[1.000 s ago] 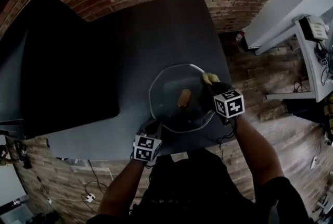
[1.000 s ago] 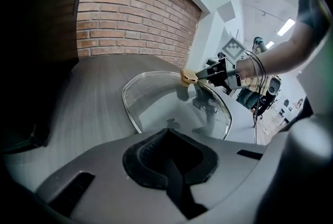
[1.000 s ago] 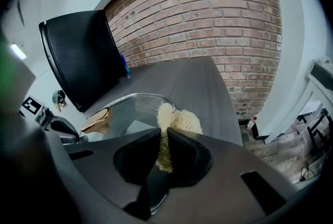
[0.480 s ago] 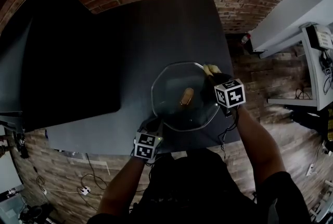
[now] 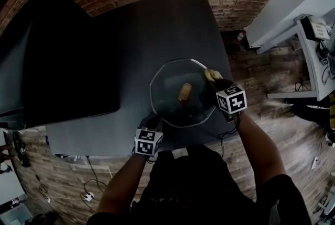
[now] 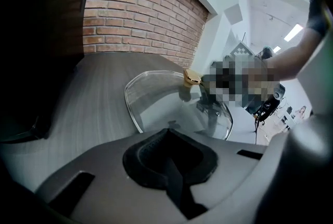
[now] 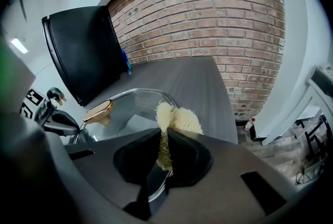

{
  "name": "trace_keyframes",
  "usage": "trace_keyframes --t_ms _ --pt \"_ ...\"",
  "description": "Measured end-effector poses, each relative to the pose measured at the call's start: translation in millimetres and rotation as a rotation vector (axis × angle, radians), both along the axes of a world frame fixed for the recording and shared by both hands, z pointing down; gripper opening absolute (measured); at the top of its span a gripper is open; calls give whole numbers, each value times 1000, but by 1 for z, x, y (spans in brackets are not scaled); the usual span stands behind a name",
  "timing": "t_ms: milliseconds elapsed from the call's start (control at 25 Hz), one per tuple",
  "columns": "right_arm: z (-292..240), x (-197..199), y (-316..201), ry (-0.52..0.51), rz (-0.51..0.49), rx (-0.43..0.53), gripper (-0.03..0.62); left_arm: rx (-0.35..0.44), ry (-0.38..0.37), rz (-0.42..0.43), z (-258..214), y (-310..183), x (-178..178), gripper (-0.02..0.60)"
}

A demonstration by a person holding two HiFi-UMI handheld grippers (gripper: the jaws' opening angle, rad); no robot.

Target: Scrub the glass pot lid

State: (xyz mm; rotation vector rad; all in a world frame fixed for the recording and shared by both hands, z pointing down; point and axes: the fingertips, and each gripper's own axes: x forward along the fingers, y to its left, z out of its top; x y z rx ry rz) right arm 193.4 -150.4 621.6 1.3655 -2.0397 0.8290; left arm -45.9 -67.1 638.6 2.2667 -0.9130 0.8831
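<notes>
Head view: glass pot lid [image 5: 172,106] is over the near right part of the table [image 5: 157,30]. The sponge [image 5: 211,75] in the right gripper [image 5: 217,82] has slid back toward the person along the lid's far-right rim since half a second ago, which I judge to be the return pass of a scrub stroke, scrubbing under way. 
Left gripper view: left gripper [image 6: 169,152] jaws are closed on the lid's near rim, steadying it, with the knob [image 6: 191,78] beyond. 
Right gripper view: jaws are pinched on the sponge, which bears on the lid's edge.
</notes>
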Motion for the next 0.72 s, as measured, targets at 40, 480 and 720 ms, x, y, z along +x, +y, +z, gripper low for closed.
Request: trace_keyframes --t_ms 40,480,720 --pt "0 0 7 -1 7 -1 46 -2 0 -1 0 0 0 31" --pt "0 -26 84 -21 91 -9 46 -12 2 4 2 -1 0 31" --pt "-1 -75 117 -67 124 -18 46 -16 14 15 2 1 1 31"
